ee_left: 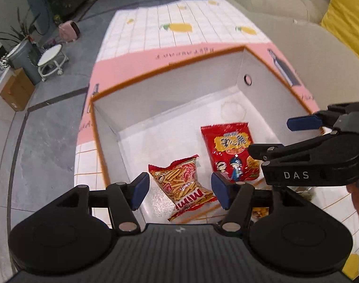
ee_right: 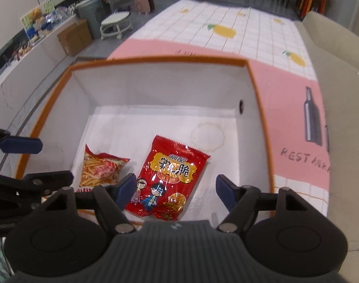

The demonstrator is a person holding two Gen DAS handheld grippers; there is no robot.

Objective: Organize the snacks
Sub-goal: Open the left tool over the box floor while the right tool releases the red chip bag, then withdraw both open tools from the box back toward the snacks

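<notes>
One surface (ee_right: 226,54), covered by a pink-and-white gridded cloth with yellow fruit prints, fills the middle of both views. One beige sofa (ee_left: 285,30) runs along the right edge. One orange-rimmed box (ee_right: 155,87) with white inner walls sits centre frame on the surface, open at the top. Two snack bags lie flat on its floor, near each other but apart: a red bag with cartoon figures (ee_right: 170,179) at centre, and a Mimi stick-snack bag (ee_right: 101,169) to its left. Two grippers hover above the box's near edge, both empty: left gripper (ee_left: 178,189) with fingers spread over the Mimi bag; right gripper (ee_right: 173,188) likewise spread over the red bag. One white round stool (ee_right: 114,23) stands upper left on the floor.
</notes>
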